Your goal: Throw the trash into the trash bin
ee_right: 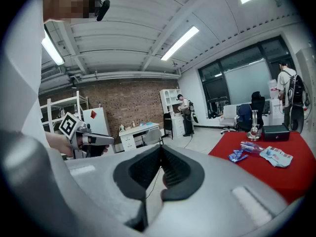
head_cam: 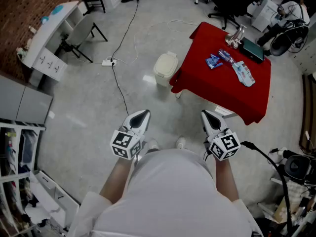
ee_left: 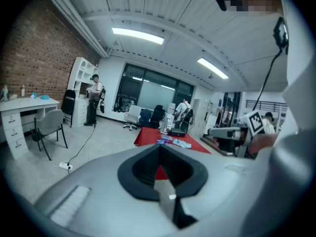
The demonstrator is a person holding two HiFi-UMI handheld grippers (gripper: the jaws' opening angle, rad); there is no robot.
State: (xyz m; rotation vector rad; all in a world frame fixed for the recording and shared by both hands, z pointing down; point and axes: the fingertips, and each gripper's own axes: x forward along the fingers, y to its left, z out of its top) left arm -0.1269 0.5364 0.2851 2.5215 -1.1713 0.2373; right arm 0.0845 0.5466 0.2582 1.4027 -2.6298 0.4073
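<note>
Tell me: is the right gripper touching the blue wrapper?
Apart. Head view shows the right gripper over floor, the blue wrapper away on the red table.

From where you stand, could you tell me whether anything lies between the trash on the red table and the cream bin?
Nothing visible does. The crumpled blue wrapper and clear plastic bottle lie on the red-clothed table, and the cream lidded bin stands beside its corner.

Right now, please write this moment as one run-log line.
left gripper: shut, empty | right gripper: shut, empty | trash: on red table | trash bin: floor, beside table
</note>
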